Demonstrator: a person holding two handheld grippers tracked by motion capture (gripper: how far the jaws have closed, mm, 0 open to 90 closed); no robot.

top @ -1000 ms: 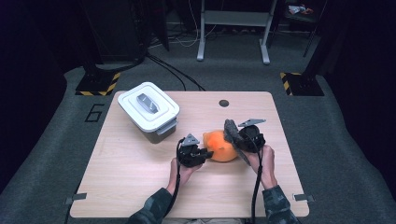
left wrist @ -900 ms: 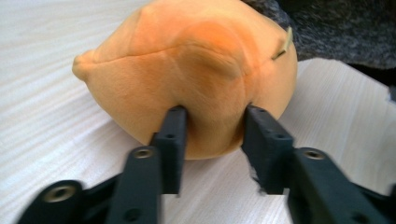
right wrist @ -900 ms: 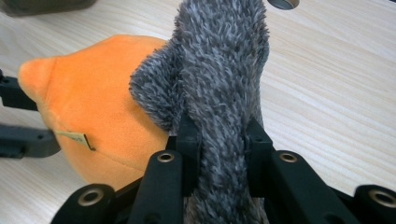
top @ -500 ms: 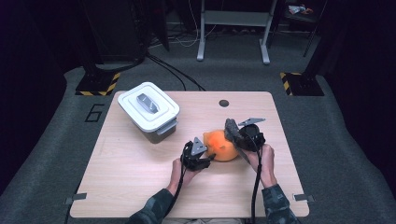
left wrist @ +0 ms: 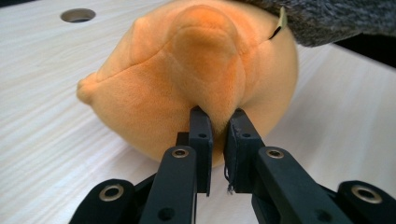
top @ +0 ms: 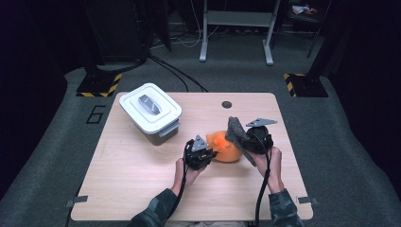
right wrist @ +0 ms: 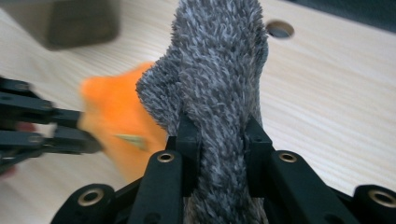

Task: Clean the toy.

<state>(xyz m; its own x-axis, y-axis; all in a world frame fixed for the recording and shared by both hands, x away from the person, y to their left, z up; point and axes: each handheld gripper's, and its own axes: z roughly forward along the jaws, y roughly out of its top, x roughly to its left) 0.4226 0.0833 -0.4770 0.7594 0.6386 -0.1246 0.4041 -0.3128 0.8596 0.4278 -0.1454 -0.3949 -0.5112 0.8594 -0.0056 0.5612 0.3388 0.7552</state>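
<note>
In the high view, a round orange plush toy (top: 226,147) lay near the middle of the pale wooden desk (top: 142,179), with a grey shaggy fabric flap (top: 238,135) rising from its right side. The left claw (top: 201,155) met the toy from its left and the right claw (top: 253,138) held the grey flap lifted at a slant, so the two hands seemed set to pull the toy's two parts against each other or to steady it. Both forearms came in from the near edge, the left hand (top: 185,171) low behind its claw, the right hand (top: 273,163) angled inward. A white lidded plastic box (top: 150,111) stood well apart at the far left, probably where the toy belonged. In the left gripper view, the left claw (left wrist: 217,122) had just been closing and was nearly shut, pinching a small fold of the orange plush between its jaws, likely to anchor the soft body on the desk; the claw pointed almost level along the surface. In the right gripper view, the right claw (right wrist: 219,135) was clamped on the grey shaggy flap (right wrist: 222,70), which stood up between the jaws, while the orange plush (right wrist: 119,121) sat blurred just left of it.
</note>
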